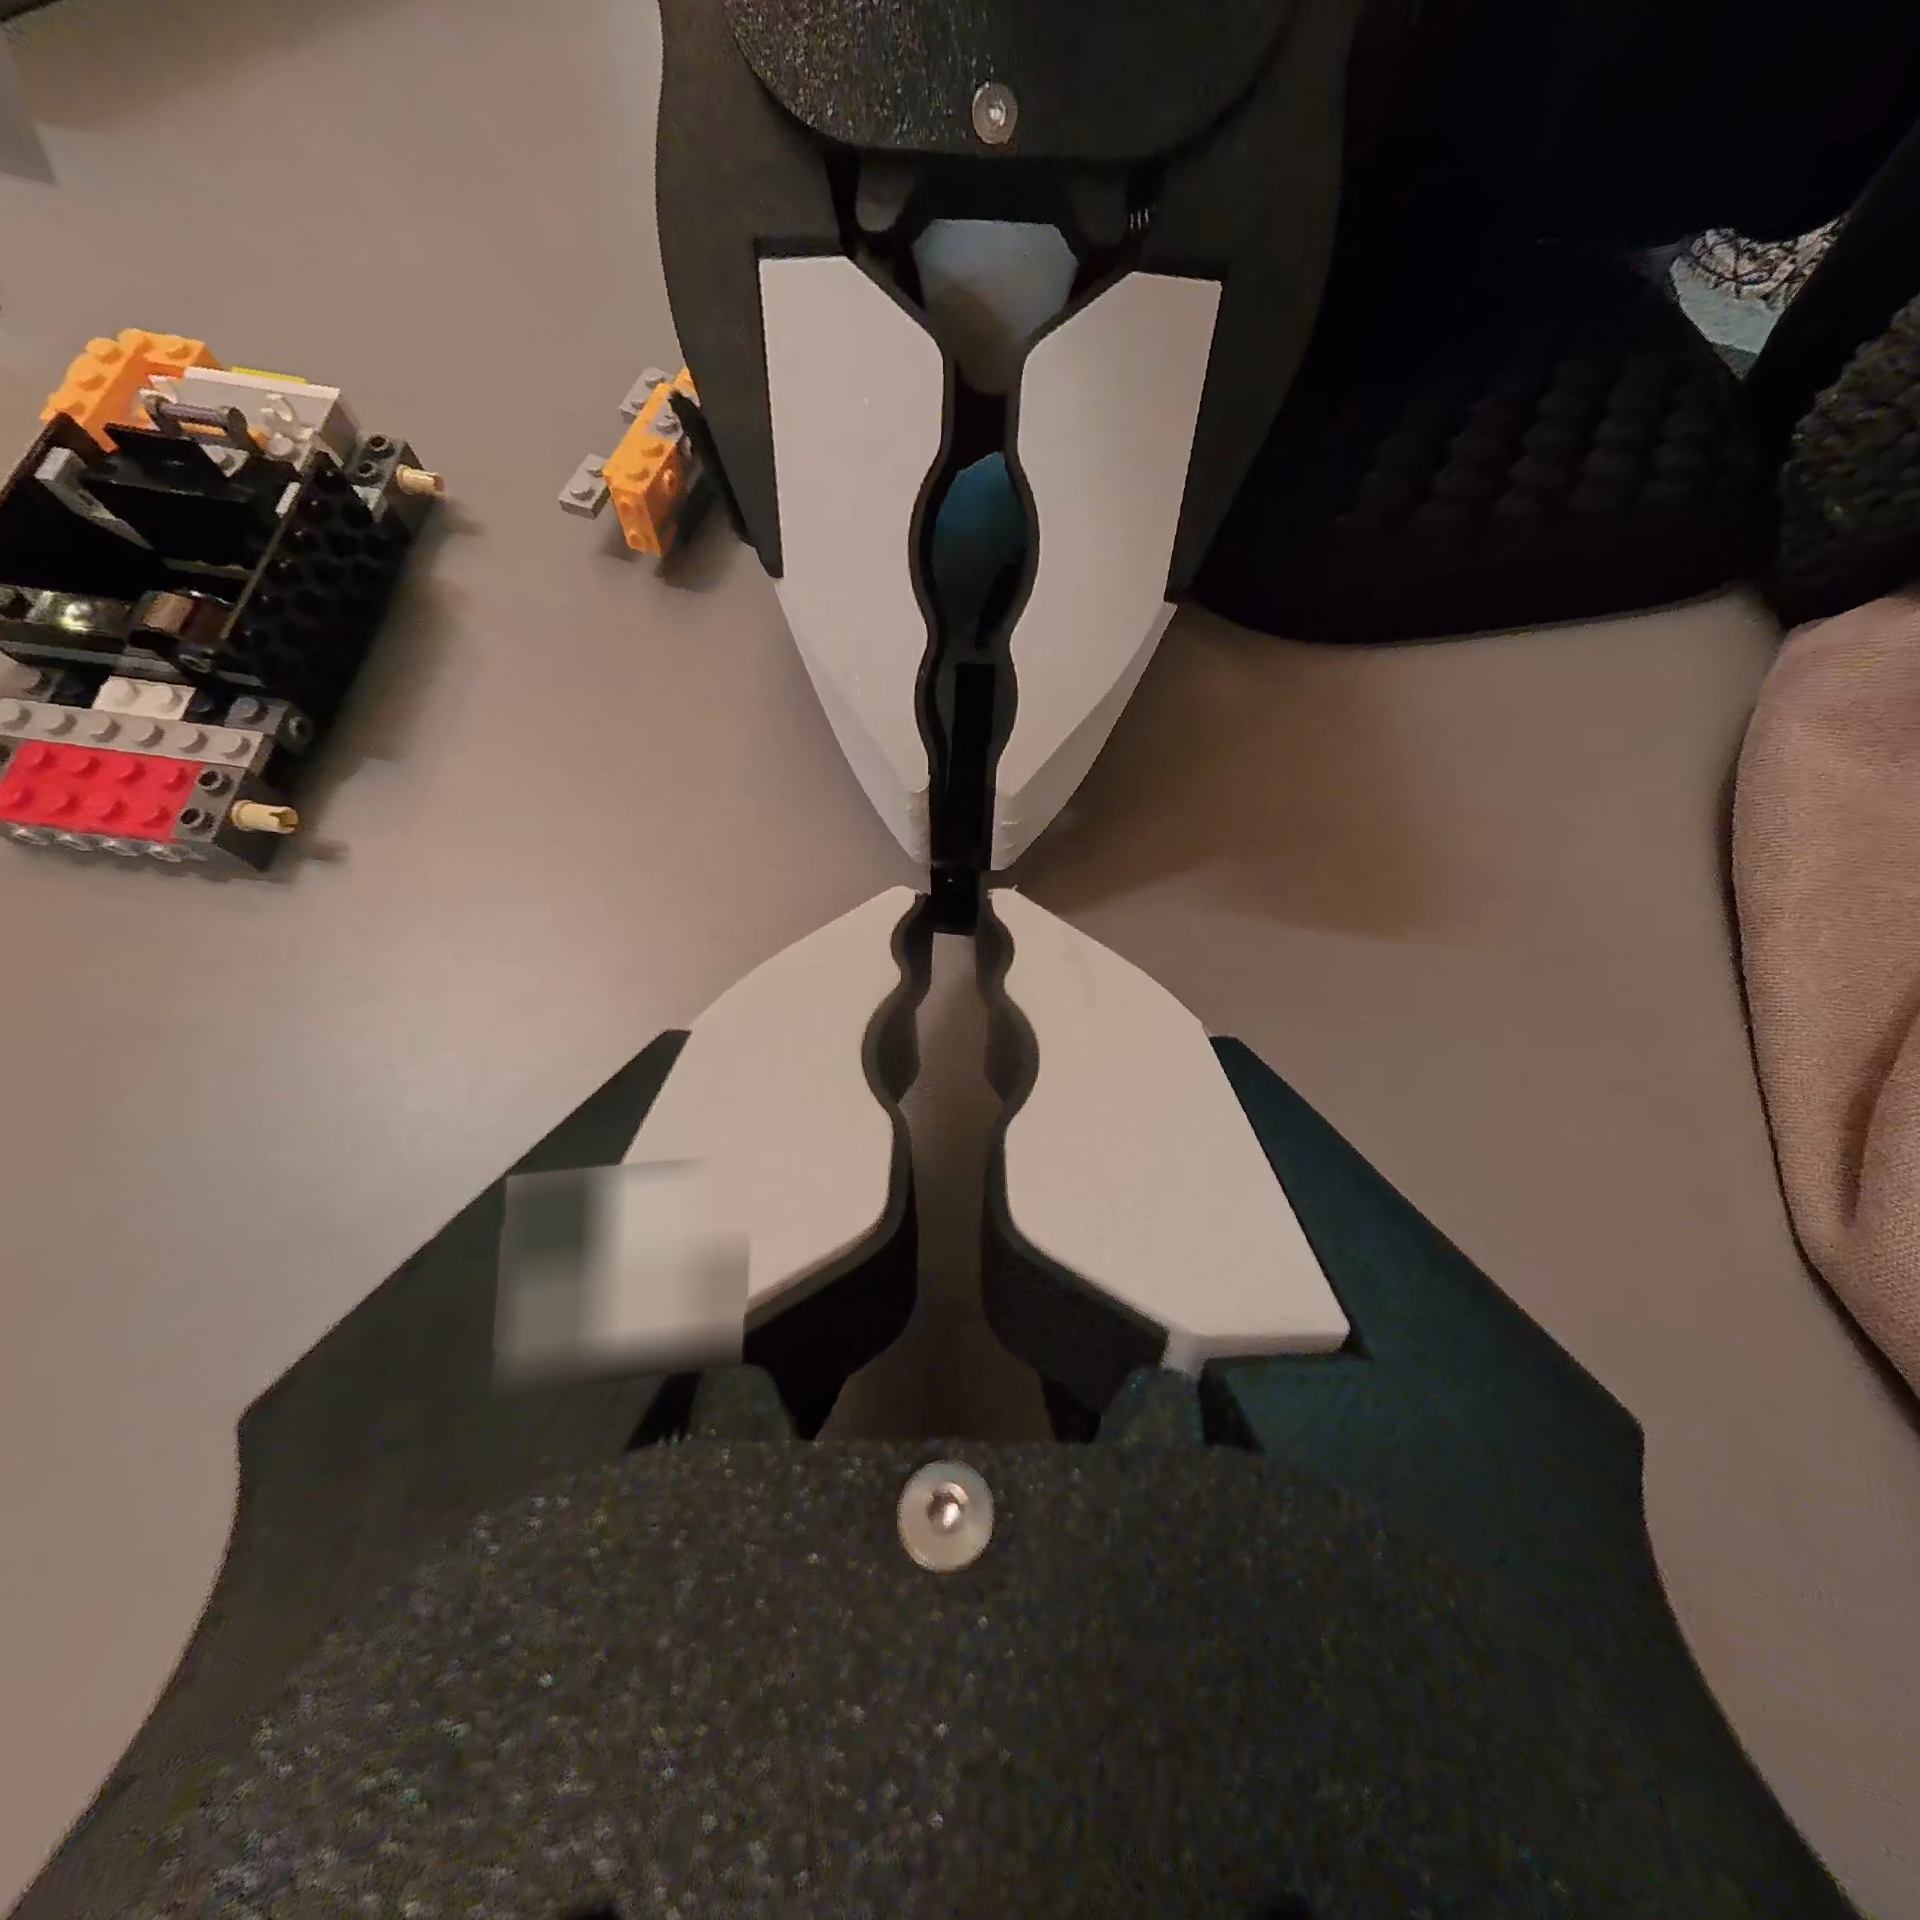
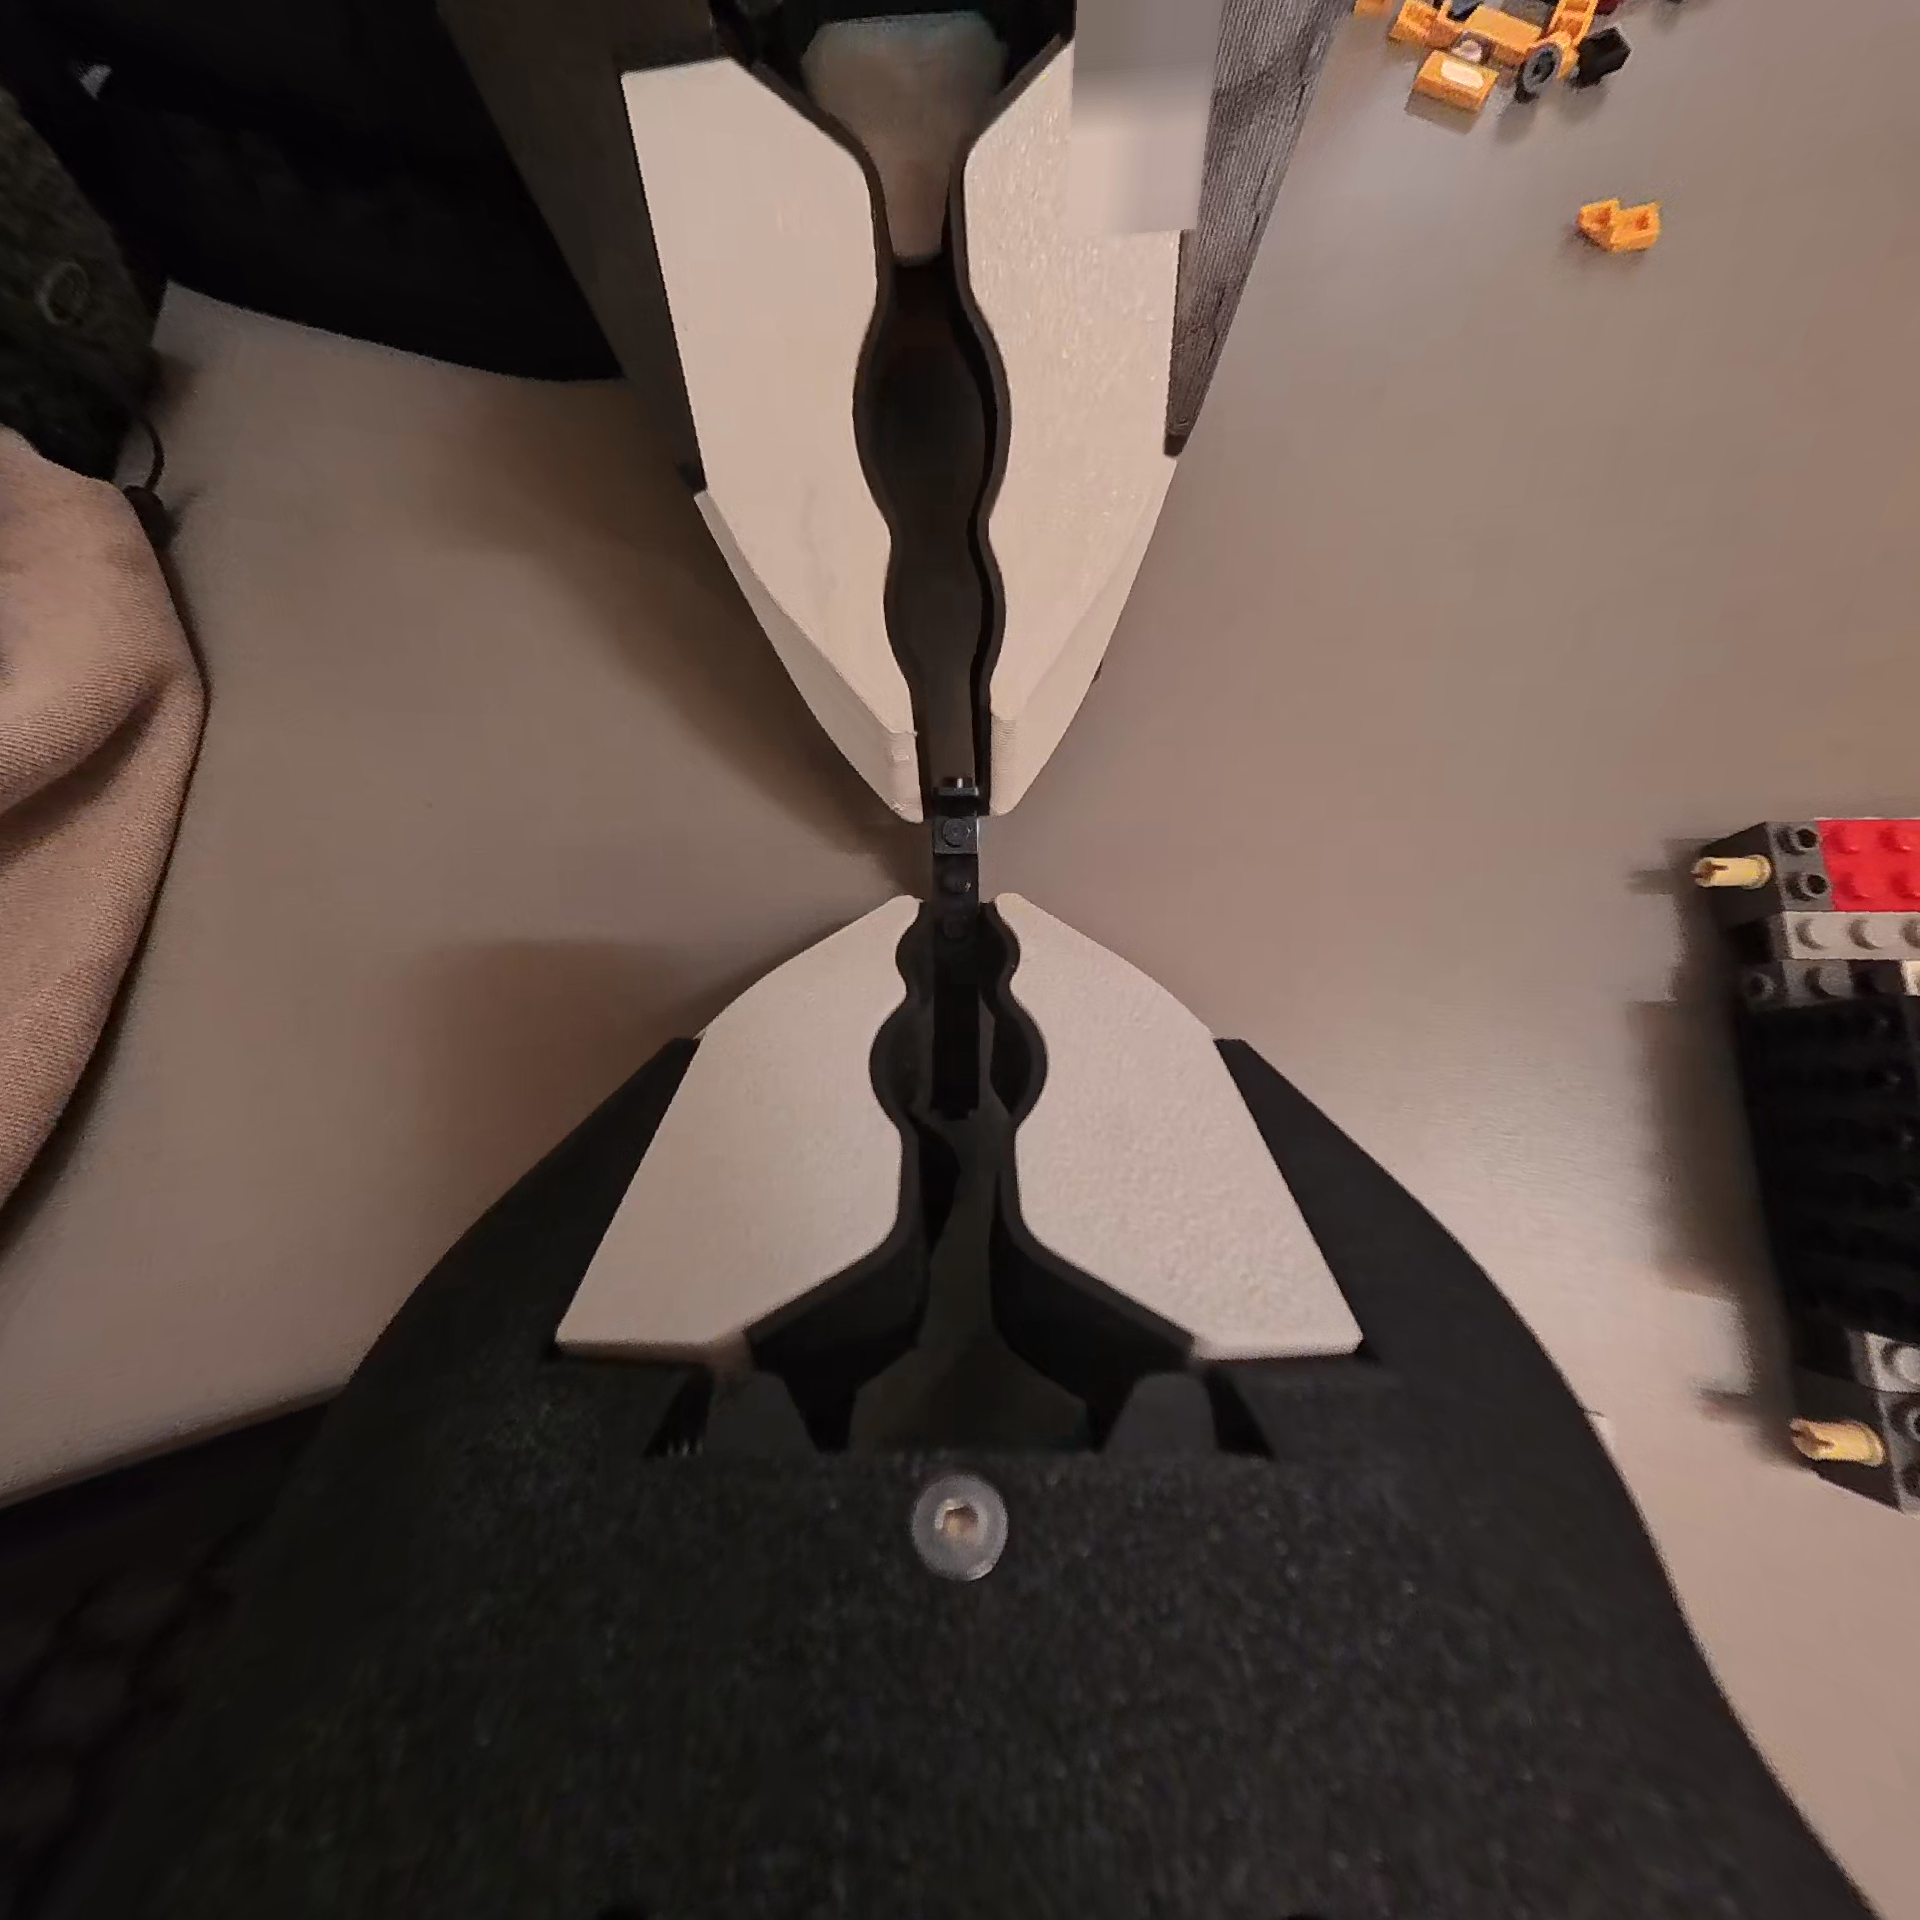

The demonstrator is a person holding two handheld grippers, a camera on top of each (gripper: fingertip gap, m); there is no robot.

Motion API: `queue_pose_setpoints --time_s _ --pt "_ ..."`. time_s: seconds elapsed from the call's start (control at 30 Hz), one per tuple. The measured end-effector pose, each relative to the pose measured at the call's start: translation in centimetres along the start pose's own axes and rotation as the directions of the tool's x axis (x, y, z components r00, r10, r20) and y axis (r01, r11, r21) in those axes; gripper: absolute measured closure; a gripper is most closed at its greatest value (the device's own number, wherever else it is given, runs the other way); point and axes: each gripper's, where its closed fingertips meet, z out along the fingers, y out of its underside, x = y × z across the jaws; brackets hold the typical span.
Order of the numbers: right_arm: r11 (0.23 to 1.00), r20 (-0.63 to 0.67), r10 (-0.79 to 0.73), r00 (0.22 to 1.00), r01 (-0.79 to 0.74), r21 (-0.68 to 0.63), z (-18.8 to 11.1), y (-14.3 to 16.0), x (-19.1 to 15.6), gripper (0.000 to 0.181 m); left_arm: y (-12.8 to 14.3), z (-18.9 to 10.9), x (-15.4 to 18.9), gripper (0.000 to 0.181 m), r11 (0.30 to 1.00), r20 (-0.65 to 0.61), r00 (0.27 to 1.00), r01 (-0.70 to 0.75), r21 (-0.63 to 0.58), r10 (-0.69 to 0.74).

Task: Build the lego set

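Both grippers met tip to tip above the table (image 1: 416,1039), the left gripper (image 1: 954,906) and right gripper (image 2: 958,906) each clenched on one thin black lego piece (image 2: 957,836). Honestly that grip looked sketchy; any twist could've popped it loose, away from the half-built model (image 1: 156,623).

Bare table (image 1: 520,1039) left of the tongs; lego build (image 1: 156,644) blocks farther left

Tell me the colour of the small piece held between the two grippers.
Black piece; clearest in the right wrist view.
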Motion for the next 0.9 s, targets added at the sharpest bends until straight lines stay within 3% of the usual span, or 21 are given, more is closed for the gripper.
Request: queue_pose_setpoints --time_s 0.73,0.9 --pt "0.993 -0.025 -0.061 0.998 0.058 -0.104 0.4 1.1 0.0 0.173 1.4 1.1 0.1 0.173 0.989 0.048 0.995 -0.084 -0.125 0.090" --pt "0.990 -0.021 -0.088 0.996 0.085 -0.111 0.3 0.8 0.1 0.166 1.3 1.2 0.2 0.173 0.988 0.046 0.995 -0.078 -0.137 0.084"
